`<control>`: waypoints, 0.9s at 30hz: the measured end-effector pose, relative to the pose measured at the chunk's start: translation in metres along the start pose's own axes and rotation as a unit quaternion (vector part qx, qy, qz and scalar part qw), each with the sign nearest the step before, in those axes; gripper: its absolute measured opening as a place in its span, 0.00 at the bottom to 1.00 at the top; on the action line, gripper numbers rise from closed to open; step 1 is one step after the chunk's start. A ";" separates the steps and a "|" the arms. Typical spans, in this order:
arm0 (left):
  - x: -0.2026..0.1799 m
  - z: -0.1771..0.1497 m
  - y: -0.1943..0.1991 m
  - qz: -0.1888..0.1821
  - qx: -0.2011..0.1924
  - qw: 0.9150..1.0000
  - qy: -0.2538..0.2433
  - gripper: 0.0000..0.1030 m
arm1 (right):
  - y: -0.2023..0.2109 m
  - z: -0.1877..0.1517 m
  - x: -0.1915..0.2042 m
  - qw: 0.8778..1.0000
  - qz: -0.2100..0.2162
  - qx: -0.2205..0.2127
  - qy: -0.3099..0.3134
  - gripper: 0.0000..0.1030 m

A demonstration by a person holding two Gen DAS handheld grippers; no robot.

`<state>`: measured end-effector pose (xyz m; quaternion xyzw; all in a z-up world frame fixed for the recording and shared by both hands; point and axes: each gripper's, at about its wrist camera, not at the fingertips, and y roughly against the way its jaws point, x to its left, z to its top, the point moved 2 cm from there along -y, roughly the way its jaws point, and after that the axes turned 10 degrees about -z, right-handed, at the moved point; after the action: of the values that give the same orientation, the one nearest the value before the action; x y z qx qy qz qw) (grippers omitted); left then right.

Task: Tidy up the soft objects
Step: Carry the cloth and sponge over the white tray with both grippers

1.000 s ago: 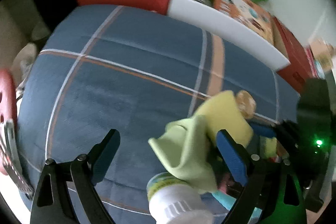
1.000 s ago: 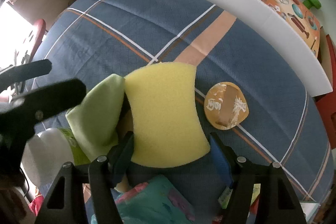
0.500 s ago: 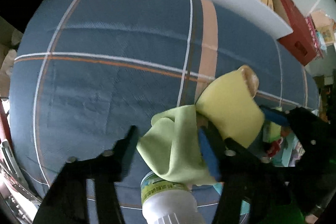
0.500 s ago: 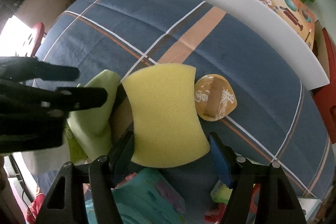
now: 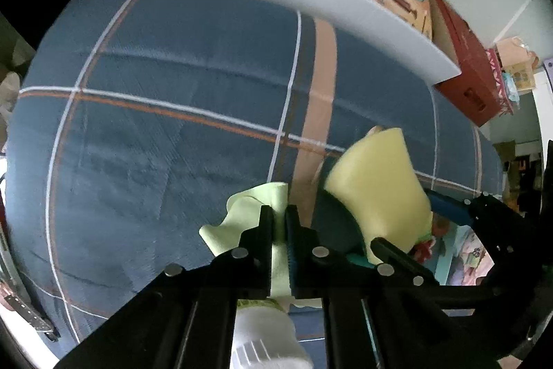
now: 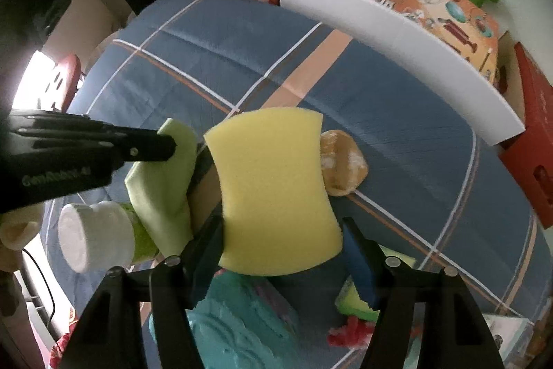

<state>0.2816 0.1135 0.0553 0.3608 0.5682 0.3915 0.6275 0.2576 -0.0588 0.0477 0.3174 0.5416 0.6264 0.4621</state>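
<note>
Left wrist view: the left gripper is clenching a fold of the light green cloth, which is lying on the blue plaid bed cover above a white-capped bottle.
Left wrist view, at right: the yellow sponge is sitting between the right gripper's pads.
Right wrist view: the right gripper is grasping the yellow sponge, its jaws closing slightly on the sponge's lower end, above the cover.
Right wrist view, behind: a round tan packet is lying just past the sponge.

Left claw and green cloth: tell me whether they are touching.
Touching. The left wrist view shows the left claw shut on the green cloth, a fold pinched between its fingers; the right wrist view agrees.
</note>
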 end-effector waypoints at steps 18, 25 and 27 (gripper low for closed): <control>-0.016 -0.014 -0.024 0.050 0.024 0.998 -0.012 0.06 | 0.035 -0.021 -0.023 0.999 -0.023 -0.014 -0.024 0.67; -0.020 -0.019 -0.017 0.047 -0.002 0.999 -0.004 0.04 | 0.043 -0.029 -0.030 0.999 -0.022 -0.017 -0.032 0.67; -0.024 -0.019 -0.006 0.043 -0.021 0.999 -0.008 0.04 | 0.047 -0.032 -0.033 0.999 -0.024 -0.019 -0.034 0.67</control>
<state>0.2623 0.0891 0.0585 0.3746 0.5386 0.4268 0.6224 0.2303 -0.1008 0.0897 0.3166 0.5213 0.6142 0.5009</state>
